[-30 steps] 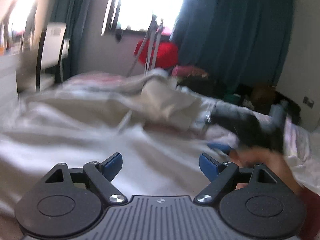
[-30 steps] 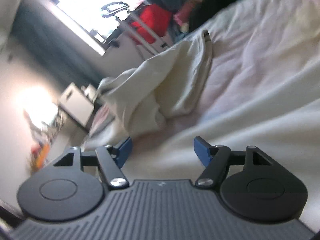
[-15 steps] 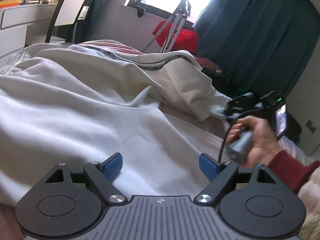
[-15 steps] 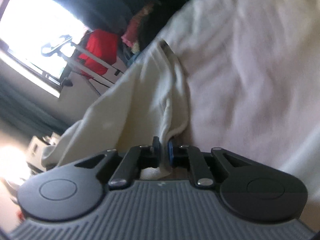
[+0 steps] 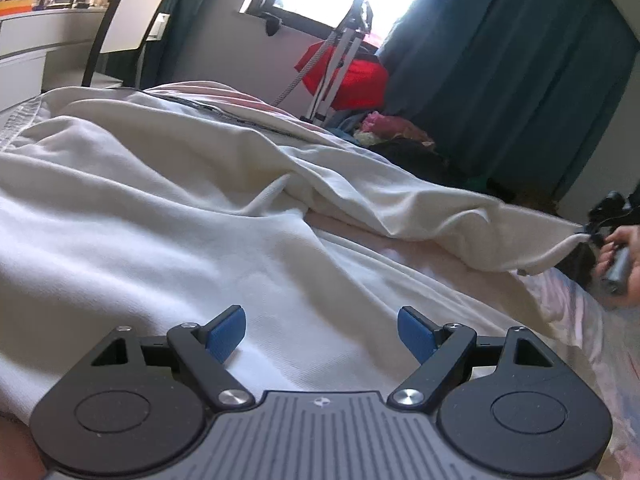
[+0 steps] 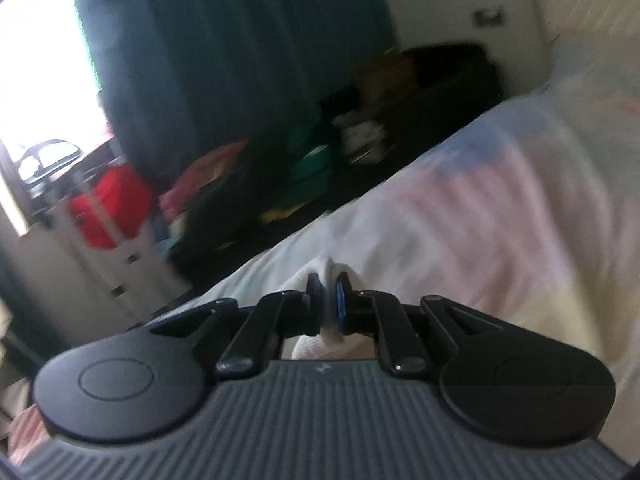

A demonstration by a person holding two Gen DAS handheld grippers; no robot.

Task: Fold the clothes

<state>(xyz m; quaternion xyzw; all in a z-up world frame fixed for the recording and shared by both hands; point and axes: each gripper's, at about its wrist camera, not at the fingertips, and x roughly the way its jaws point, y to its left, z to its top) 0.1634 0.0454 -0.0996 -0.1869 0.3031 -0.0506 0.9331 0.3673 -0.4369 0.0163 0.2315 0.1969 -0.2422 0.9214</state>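
A cream white garment (image 5: 168,200) lies spread across the bed. Its sleeve (image 5: 460,216) is stretched out to the right, where my right gripper (image 5: 592,236) pinches the cuff. In the right wrist view the right gripper (image 6: 326,304) is shut on a fold of the white cuff (image 6: 330,334). My left gripper (image 5: 320,332) is open and empty, low over the garment's body, with its blue pads (image 5: 226,334) apart.
The bed has a pale pink striped sheet (image 6: 500,216). Beyond it are dark teal curtains (image 5: 500,60), a bright window, a red bag (image 5: 352,76) with a metal stand, a clothes pile (image 6: 312,168), and a white chair (image 5: 132,12) by a desk.
My right gripper, shut on the cuff, has pulled the sleeve out to the right and swung towards the curtains. The left gripper stays open over the garment.
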